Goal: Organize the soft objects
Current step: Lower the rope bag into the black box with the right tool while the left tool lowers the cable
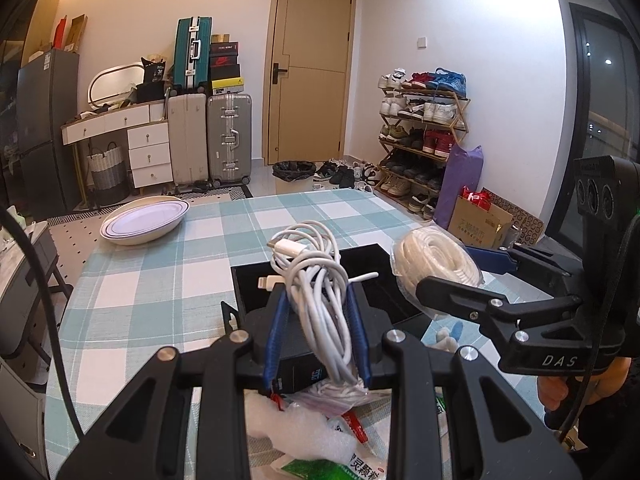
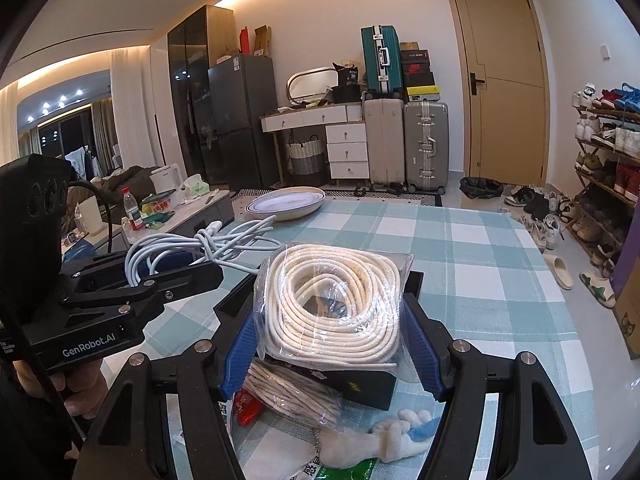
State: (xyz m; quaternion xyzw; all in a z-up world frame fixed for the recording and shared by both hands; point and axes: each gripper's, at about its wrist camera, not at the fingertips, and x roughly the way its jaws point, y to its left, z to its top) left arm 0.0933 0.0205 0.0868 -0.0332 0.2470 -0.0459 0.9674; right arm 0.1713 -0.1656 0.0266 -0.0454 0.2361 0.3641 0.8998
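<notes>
Cable first: a bundle of white charging cable [image 1: 320,280], loosely looped with its plugs sticking out, is pinched between the blue-padded fingers of the left gripper [image 1: 318,312], whose jaws are closed tight on it. It hangs in the air above an open black rectangular box [image 1: 256,280] on the table, likely so it can be dropped inside.

Just beside it, the right gripper [image 2: 332,334] clamps a coil of cream rope sealed in a clear plastic bag [image 2: 332,300], jaws partly closed against the bag's sides, also raised over the box.

Two soft items are held, one per gripper. Below them, a white plush toy [image 2: 372,440], bubble wrap [image 1: 296,428] and some packets lie unsorted on the teal and white checked tablecloth [image 1: 160,280]. One white oval dish [image 1: 144,220] sits at the far corner, well apart.
</notes>
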